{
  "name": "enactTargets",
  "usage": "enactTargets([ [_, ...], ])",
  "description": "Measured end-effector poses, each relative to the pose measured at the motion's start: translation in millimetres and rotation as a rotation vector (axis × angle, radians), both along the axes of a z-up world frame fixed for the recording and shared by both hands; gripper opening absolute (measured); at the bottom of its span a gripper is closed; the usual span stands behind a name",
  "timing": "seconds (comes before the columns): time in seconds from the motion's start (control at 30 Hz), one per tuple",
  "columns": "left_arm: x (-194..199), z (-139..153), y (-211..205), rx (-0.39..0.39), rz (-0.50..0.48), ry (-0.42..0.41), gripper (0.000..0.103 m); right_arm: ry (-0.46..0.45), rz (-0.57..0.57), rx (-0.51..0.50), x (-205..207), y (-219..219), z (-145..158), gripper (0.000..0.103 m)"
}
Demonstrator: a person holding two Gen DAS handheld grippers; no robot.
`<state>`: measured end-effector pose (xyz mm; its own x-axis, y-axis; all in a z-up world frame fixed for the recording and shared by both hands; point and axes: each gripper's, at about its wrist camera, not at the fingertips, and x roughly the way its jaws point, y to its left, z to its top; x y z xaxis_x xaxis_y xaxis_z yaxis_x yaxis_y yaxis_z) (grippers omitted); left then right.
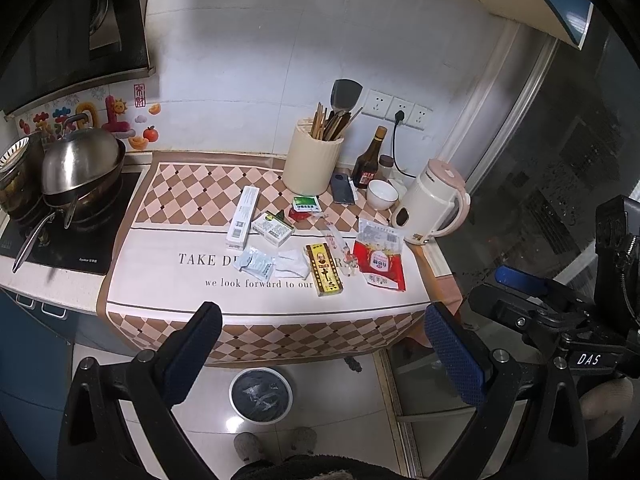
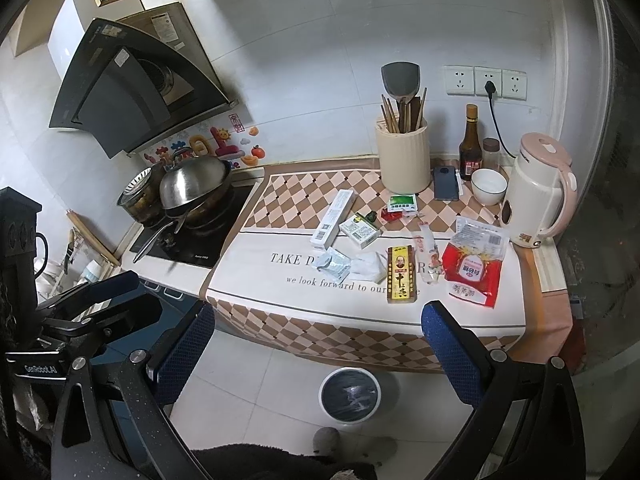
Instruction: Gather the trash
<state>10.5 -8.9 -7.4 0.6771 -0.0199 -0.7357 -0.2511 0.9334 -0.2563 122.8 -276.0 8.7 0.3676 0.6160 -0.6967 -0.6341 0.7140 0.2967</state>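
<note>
Trash lies on the checked counter cloth (image 1: 168,280): a red and white bag (image 1: 379,260) (image 2: 474,268), a yellow box (image 1: 324,275) (image 2: 401,275), a crumpled white tissue (image 1: 292,263) (image 2: 370,266), a clear wrapper (image 1: 255,263) (image 2: 332,263), a long white box (image 1: 242,218) (image 2: 333,220), a small green and white box (image 1: 272,228) (image 2: 360,231) and a green sachet (image 1: 306,203) (image 2: 403,203). A white bin with a dark liner (image 1: 260,395) (image 2: 349,396) stands on the floor below. My left gripper (image 1: 320,340) and right gripper (image 2: 320,338) are open and empty, held before the counter edge above the bin.
At the back stand a cream utensil holder (image 1: 312,164), a dark bottle (image 1: 367,164), a phone (image 1: 343,188), a white bowl (image 1: 382,194) and a pink and cream kettle (image 1: 434,208). A wok with a steel lid (image 1: 80,168) sits on the cooktop at left.
</note>
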Motion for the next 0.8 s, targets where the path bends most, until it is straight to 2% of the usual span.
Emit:
enactTargets([
  [0.53, -1, 13, 1, -0.018, 0.006, -0.002, 0.103, 0.006, 0.013, 0.011, -5, 2, 3, 0.103],
  [0.8, -11, 6, 3, -0.014, 0.008, 0.001, 0.103, 0.009, 0.019, 0.01, -6, 2, 2, 0.103],
])
